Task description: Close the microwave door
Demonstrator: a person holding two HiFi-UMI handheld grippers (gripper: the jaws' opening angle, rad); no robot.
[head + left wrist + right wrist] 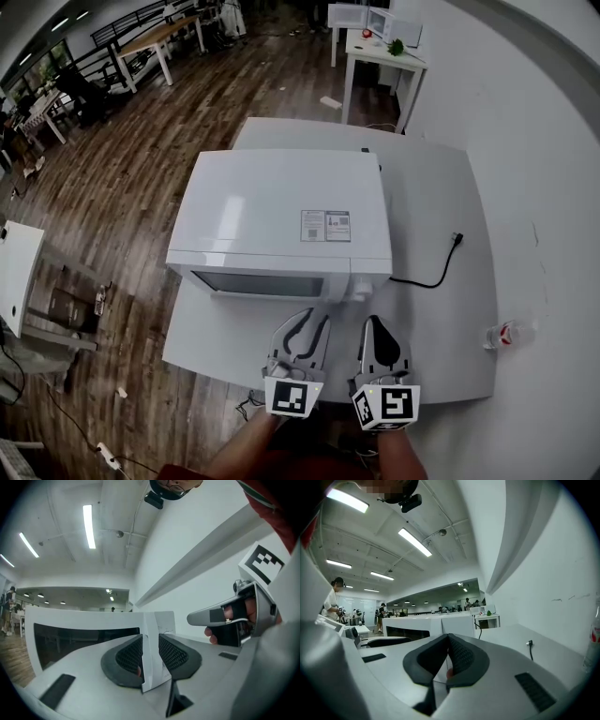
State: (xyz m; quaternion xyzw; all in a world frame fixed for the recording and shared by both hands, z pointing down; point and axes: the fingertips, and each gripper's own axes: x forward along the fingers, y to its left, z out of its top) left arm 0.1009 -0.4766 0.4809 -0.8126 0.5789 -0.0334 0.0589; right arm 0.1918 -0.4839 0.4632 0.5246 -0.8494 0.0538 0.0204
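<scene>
The microwave (281,220) stands on the white worktop (441,319), towards its left half, with its front turned to the person. Its door (267,283) lies flat along the front of the body, and no gap shows at its edge in the head view.

Both tongs are held level just in front of the microwave, side by side and near each other. The left tongs (312,319) point at the right part of the door, close to it but not touching. Their jaws stand spread apart with nothing between the pads. In the left gripper view the front corner of the microwave (84,625) shows through this gap, further away. The right tongs (378,323) are before the right front corner of the microwave, also apart from it. Their jaws are pressed together at the tips and hold nothing, and the right gripper view shows the microwave (422,627) beyond them.

A black power cable (431,277) lies loose on the worktop to the right of the microwave. A small clear bottle (502,335) lies at the right edge of the worktop.
</scene>
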